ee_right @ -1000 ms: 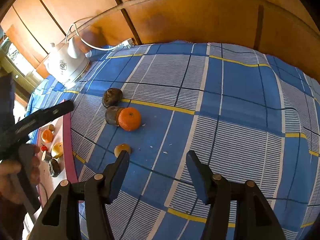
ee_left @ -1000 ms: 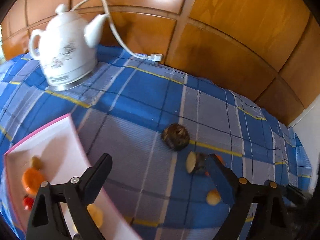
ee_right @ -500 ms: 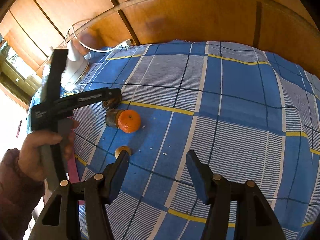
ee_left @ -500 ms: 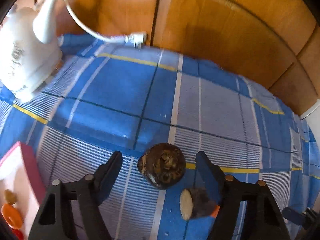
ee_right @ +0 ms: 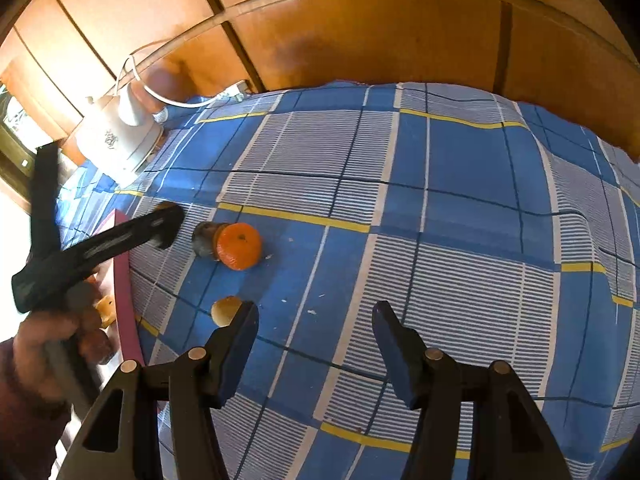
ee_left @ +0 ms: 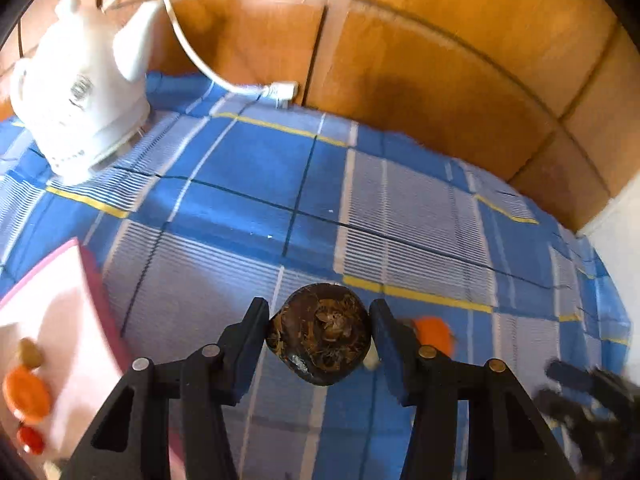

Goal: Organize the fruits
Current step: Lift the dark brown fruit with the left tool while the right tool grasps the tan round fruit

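**Left gripper closes in around the dark brown fruit**

Since a second ago the left gripper has travelled from beside the pink tray across the cloth to the dark brown fruit, and its jaws have just been closing with that fruit between them. In the left wrist view the round, fibrous fruit now sits squarely between the two black fingers: the left finger appears to touch its side, while on the right the finger's edge lies right against the fruit's outline, and I cannot tell whether it presses yet. The fruit looks to rest on the blue checked tablecloth.

Just behind the right finger lies an orange, partly hidden, with a pale-ended piece peeping out beside the fruit. The tray lies to the left, holding an orange fruit, a small red one and a brownish one. A white kettle stands at the far left, its cable running to the wooden wall.

The right gripper has kept its place, jaws apart and nothing between them, over bare cloth. From its view, the left gripper reaches in from the left, held by a hand, its tip just left of the orange and a dark fruit piece touching it. A small tan fruit lies just beside the right gripper's left finger.
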`<state>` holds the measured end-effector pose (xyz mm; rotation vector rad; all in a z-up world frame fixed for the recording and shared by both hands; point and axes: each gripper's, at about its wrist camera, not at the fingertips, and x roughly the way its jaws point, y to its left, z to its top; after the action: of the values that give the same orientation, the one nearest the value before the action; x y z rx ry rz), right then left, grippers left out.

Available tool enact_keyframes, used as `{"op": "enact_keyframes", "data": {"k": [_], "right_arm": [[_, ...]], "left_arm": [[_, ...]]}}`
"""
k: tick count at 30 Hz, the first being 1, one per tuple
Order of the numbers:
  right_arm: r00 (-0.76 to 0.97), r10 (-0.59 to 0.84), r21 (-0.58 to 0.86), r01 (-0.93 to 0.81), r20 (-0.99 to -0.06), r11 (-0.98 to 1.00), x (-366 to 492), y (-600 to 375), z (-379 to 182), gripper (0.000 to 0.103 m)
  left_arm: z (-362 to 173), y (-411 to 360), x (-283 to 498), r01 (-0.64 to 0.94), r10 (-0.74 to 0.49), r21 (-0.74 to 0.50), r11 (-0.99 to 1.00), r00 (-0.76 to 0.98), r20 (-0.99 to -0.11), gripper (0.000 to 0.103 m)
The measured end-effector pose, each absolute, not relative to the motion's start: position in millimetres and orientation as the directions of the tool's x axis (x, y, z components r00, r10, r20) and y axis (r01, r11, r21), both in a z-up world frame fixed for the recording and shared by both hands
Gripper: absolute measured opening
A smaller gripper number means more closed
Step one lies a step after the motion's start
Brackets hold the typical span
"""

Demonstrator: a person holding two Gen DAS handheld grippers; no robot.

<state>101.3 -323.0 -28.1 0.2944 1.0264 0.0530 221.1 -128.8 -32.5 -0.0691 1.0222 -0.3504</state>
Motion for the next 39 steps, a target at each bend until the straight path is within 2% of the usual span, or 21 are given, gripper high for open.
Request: {"op": "enact_keyframes", "data": {"k": [7,15,19,24,27,39], "right_arm": [[0.532,0.189,0.299,0.128,-0.826,0.946,100,-333,-31,0.06],[0.569,0.243,0.351,0.087,-0.786,0.932,97,-338,-24,0.058],[0.551,0.28,0.346,0.017,-0.786,0.938,98,-325,-26,0.047],[0.492,0.34,0.345,-0.086,-0.801,0.935,101,-303,-33,0.034],[0.464,0.353,0.318,-0.155,-0.813,0.936,101,-286,-37,0.033],[0.385,0.252,0.122,-0.331,-0.888,0.936,134,-226,-52,0.034]], "left_arm": [[-12,-147,125,0.443,-0.388,-0.154,0.883,0.506,-0.77,0.052],[-45,-175,36,0.588,-0.419,-0.056,0.807,0.504,-0.755,0.052],[-68,-170,32,0.559,-0.4,-0.065,0.827,0.504,-0.765,0.053],[-73,-171,25,0.578,-0.398,-0.008,0.816,0.551,-0.733,0.053],[-77,-177,20,0.582,-0.364,0.059,0.811,0.581,-0.728,0.053],[-80,-175,14,0.583,-0.368,0.081,0.809,0.609,-0.703,0.053]]}}
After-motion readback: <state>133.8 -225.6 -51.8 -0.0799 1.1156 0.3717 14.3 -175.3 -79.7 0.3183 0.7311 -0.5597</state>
